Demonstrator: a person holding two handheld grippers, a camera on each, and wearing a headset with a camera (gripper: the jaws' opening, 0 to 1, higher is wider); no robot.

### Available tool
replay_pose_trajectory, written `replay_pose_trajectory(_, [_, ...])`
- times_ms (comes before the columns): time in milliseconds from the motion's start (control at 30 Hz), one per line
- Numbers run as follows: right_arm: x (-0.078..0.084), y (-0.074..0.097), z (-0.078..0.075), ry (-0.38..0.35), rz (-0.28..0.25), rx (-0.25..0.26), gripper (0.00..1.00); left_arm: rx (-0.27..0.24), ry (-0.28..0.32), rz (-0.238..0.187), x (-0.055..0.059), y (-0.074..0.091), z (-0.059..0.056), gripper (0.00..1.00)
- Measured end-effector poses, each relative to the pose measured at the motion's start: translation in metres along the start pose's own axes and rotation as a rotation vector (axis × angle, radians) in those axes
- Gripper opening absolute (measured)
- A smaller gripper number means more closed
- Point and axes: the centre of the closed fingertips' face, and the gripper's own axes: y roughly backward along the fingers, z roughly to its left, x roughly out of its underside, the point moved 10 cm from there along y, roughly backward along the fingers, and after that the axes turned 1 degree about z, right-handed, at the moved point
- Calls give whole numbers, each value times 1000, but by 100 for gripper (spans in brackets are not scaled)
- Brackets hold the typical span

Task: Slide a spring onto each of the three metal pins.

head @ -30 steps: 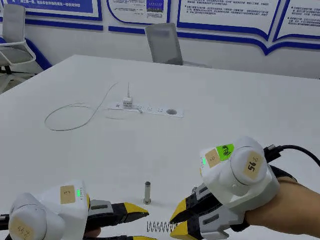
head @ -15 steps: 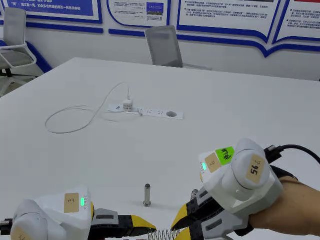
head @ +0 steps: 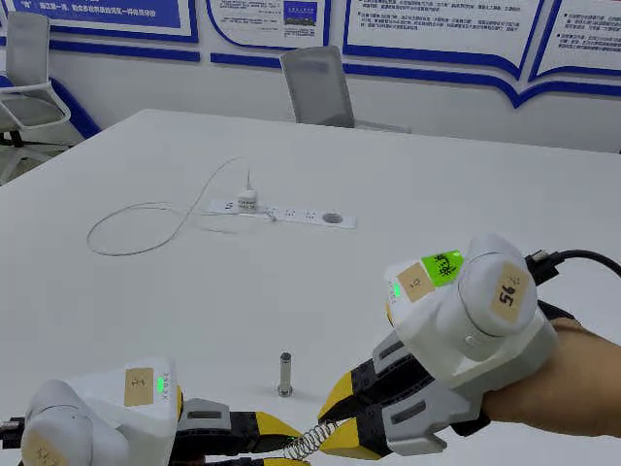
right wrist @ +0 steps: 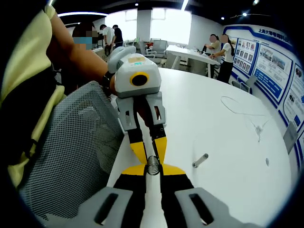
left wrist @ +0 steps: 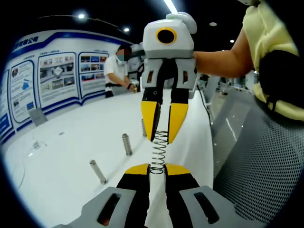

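Note:
A thin coil spring (head: 309, 442) hangs stretched between my two grippers just above the white table (head: 408, 223). My left gripper (left wrist: 156, 169) is shut on its near end. My right gripper (right wrist: 152, 169) is shut on the other end, which sits slightly higher. In the head view the left gripper (head: 289, 443) comes in from the bottom left and the right gripper (head: 332, 429) from the right, tips almost meeting. A bare metal pin (head: 285, 374) stands upright just beyond them. The left gripper view shows that bare pin (left wrist: 98, 172), a pin wearing a spring (left wrist: 127, 144) and a third pin (left wrist: 143, 127) partly behind the right gripper.
A white power strip (head: 291, 212) with a plugged charger and a looping white cable (head: 136, 228) lies mid-table. A grey chair (head: 318, 85) stands at the far edge. The table edge and a mesh chair seat (right wrist: 71, 156) are close to my grippers. People stand in the background.
The spring lay flat on the table a second ago; now both grippers hold it and the right end is raised. The right gripper has lifted slightly.

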Motion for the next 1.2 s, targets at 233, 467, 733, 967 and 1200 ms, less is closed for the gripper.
replay_pose_trajectory(233, [-11, -3, 0, 18, -27, 5, 12, 2, 0, -9, -2, -1, 1, 11])
replay_pose_trajectory(467, [-16, -8, 0, 18, -45, 7, 12, 5, 2, -17, -3, -3, 1, 11])
replay_pose_trajectory(733, [-15, -8, -2, 0, -57, 15, 12, -1, 3, -20, -3, -3, 2, 11])
replay_pose_trajectory(967, [-14, -9, -5, -18, -64, 29, 12, -25, 10, -22, -2, 0, 6, 15])
replay_pose_trajectory(1200, [-13, -6, -11, -38, -82, 58, 12, -57, 35, -16, 2, 6, 10, 22])
